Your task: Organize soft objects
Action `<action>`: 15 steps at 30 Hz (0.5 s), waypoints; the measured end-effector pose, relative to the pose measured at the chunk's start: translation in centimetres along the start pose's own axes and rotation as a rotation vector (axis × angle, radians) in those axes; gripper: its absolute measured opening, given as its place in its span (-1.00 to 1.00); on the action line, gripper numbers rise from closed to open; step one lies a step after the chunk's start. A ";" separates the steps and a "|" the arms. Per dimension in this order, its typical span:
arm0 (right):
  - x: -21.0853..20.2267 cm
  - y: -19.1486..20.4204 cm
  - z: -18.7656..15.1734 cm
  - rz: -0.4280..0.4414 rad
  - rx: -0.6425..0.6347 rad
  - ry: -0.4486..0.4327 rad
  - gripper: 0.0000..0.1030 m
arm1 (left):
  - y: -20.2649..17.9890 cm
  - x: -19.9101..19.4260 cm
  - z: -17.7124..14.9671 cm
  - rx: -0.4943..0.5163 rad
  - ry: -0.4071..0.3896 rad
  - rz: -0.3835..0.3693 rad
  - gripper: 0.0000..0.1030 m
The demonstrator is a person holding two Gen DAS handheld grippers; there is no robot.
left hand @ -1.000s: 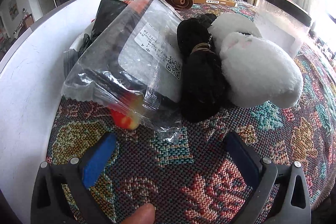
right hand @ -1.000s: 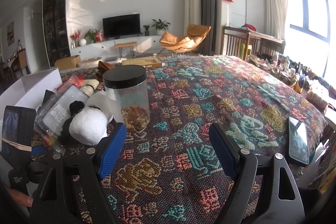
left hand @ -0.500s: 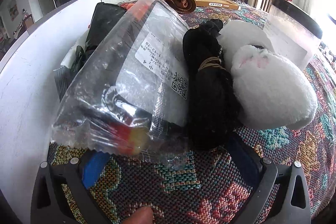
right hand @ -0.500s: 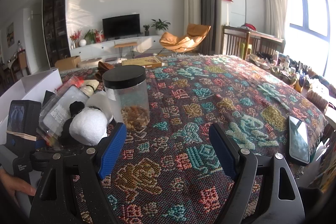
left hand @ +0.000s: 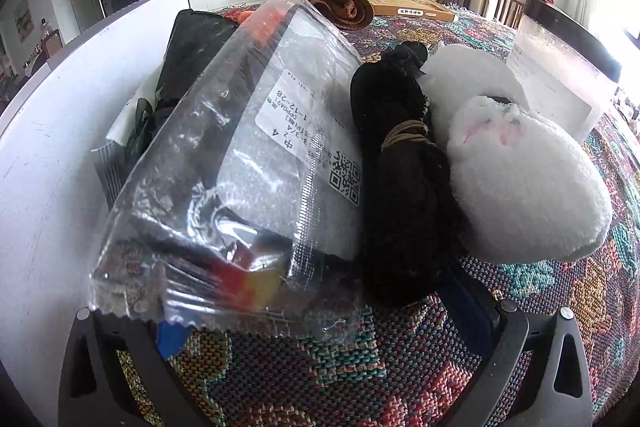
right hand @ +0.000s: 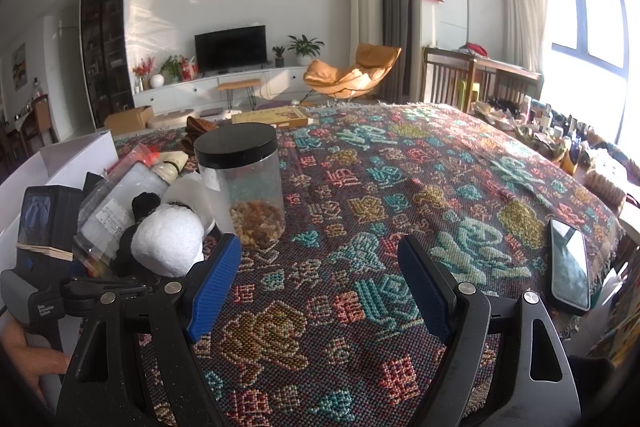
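A clear plastic bag (left hand: pixel 256 163) with a printed label lies against a black fuzzy bundle (left hand: pixel 400 187) tied with a tan band. A white plush toy (left hand: pixel 520 187) rests to the right of the bundle. My left gripper (left hand: pixel 320 311) is open at the pile's near edge. The bag's corner covers its left finger, and the bundle's end overlaps its right finger. In the right wrist view, my right gripper (right hand: pixel 316 255) stands open over bare tablecloth. It holds nothing, and the white plush toy (right hand: pixel 168 243) and the plastic bag (right hand: pixel 112 211) sit to its left.
A white box (left hand: pixel 60 147) walls the pile's left side. A clear jar (right hand: pixel 244 187) with a black lid stands behind the plush. A phone (right hand: pixel 568 267) lies near the table's right edge. A brown cloth (left hand: pixel 340 3) and a flat box (left hand: pixel 412 7) sit far back.
My left gripper has pushed forward into the pile, so the bag and black bundle now overlap its fingers. The right gripper has stayed in place.
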State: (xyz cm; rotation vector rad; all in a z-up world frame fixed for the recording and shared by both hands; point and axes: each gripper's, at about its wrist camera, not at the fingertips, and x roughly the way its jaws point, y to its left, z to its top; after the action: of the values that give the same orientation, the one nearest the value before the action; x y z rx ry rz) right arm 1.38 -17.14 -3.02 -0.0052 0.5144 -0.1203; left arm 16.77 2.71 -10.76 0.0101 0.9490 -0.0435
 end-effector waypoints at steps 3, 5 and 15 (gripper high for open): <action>0.0 0.1 0.0 0.000 0.000 0.005 0.61 | 0.0 -0.1 -0.2 0.000 0.000 0.000 1.00; 0.0 0.1 0.0 0.001 0.001 0.006 0.61 | 0.0 -0.1 -0.1 0.000 0.000 0.000 1.00; -0.1 0.1 -0.2 0.000 0.000 0.001 0.61 | 0.0 -0.1 -0.2 0.000 -0.001 0.000 1.00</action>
State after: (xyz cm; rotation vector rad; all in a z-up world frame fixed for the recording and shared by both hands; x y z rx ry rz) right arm 1.27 -17.02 -3.13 -0.0053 0.5158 -0.1199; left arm 16.57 2.69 -10.74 0.0102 0.9481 -0.0435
